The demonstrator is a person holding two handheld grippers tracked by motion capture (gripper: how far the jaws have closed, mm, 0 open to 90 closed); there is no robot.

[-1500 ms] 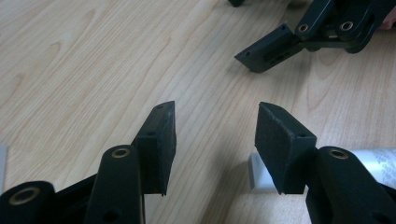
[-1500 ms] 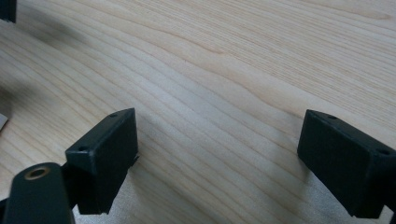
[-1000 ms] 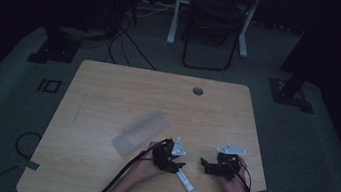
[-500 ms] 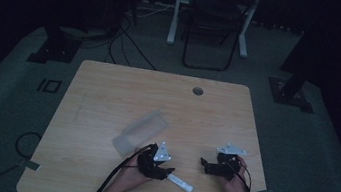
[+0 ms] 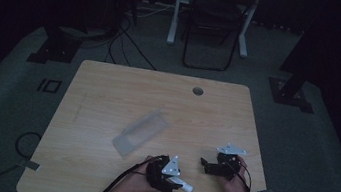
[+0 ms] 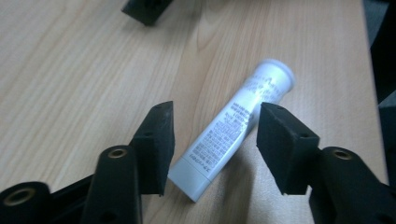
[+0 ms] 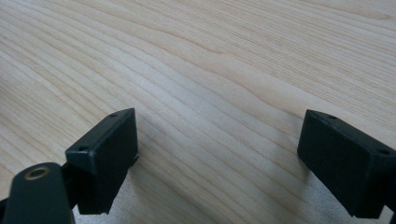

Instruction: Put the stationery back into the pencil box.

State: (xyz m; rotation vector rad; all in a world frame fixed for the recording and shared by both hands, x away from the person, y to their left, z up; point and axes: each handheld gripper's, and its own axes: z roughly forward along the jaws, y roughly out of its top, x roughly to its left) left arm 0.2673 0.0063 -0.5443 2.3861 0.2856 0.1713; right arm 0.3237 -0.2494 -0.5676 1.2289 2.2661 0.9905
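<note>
The left gripper (image 6: 212,135) stands with its jaws apart, and they have just been closing a little. A white tube (image 6: 233,133) lies flat on the wood between them. Neither pad presses on it: the left pad (image 6: 156,140) is just beside the tube's crimped flat end, and the right pad (image 6: 285,144) stands a little clear of its side. The tube is printed with small grey text and runs slantwise away from the gripper, its round capped end farther off.

In the high view the left gripper (image 5: 167,174) sits near the front edge of the table (image 5: 107,97), a bit right of the middle, held in the person's left hand (image 5: 133,184), with the tube (image 5: 182,184) poking out on its right side, close to that front edge.

The right gripper (image 7: 217,154) also has its jaws wide apart, with bare wood grain between them. In the high view the right gripper (image 5: 216,165) rests toward the front right corner, near the left one but not touching it, held in the right hand (image 5: 236,188).

Farther in, a clear plastic box (image 5: 140,132) lies slantwise around the middle of the table, apart from both grippers. A round cable hole (image 5: 198,91) sits near the far edge. Beyond the table, a dark chair (image 5: 211,26) and loose cables (image 5: 126,39) are on the floor.
</note>
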